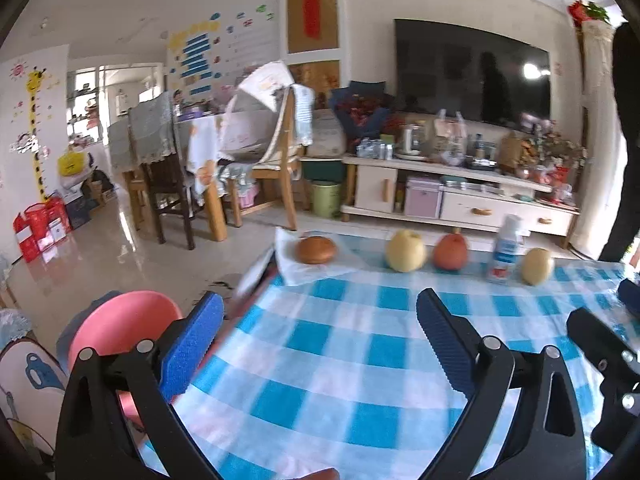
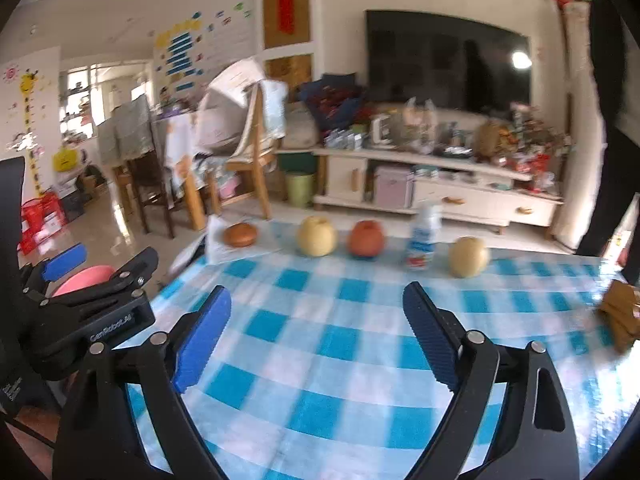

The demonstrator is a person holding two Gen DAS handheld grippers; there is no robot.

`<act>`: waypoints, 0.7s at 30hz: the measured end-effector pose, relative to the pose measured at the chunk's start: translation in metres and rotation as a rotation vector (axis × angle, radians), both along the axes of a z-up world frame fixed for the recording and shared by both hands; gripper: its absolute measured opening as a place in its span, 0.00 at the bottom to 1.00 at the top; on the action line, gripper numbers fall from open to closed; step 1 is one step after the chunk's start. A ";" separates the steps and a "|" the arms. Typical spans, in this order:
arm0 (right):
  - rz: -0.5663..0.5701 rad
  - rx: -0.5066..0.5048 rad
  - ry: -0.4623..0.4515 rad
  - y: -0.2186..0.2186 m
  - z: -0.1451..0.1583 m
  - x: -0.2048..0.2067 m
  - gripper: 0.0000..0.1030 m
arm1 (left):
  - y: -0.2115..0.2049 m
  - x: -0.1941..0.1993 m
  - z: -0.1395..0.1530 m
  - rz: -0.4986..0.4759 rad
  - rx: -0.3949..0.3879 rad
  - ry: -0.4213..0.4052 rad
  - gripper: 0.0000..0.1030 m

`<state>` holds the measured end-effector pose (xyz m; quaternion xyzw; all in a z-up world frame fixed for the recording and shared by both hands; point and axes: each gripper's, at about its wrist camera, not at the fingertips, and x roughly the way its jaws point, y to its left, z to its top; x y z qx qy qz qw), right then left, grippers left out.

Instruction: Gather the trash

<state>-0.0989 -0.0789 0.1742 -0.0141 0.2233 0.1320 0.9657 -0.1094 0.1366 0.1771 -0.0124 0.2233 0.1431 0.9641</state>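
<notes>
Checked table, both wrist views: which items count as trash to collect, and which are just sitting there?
Likely trash (a judgement):
- white plastic bottle
- crumpled white paper, far left corner
- brown paper item, right edge, blurred

Just lying about:
- bun resting on that paper
- two yellow pears
- red apple
- pink stool beside the table

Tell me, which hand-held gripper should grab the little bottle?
Probably the right hand-held gripper: it is open and empty, and the bottle stands nearly straight ahead. From the left hand-held gripper, the bottle sits off right.
</notes>
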 end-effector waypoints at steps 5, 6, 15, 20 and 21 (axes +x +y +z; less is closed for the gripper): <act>-0.084 0.013 -0.061 -0.046 0.016 -0.026 0.90 | -0.035 -0.015 0.011 -0.058 -0.010 -0.018 0.94; -0.095 0.016 -0.069 -0.052 0.018 -0.030 0.91 | -0.042 -0.019 0.013 -0.068 -0.014 -0.023 0.94; -0.198 0.054 -0.163 -0.107 0.035 -0.075 0.96 | -0.092 -0.051 0.030 -0.145 0.001 -0.058 0.94; -0.230 0.072 -0.178 -0.127 0.035 -0.091 0.96 | -0.113 -0.063 0.040 -0.194 0.001 -0.087 0.94; -0.235 0.075 -0.179 -0.131 0.035 -0.093 0.96 | -0.118 -0.065 0.041 -0.202 0.008 -0.090 0.94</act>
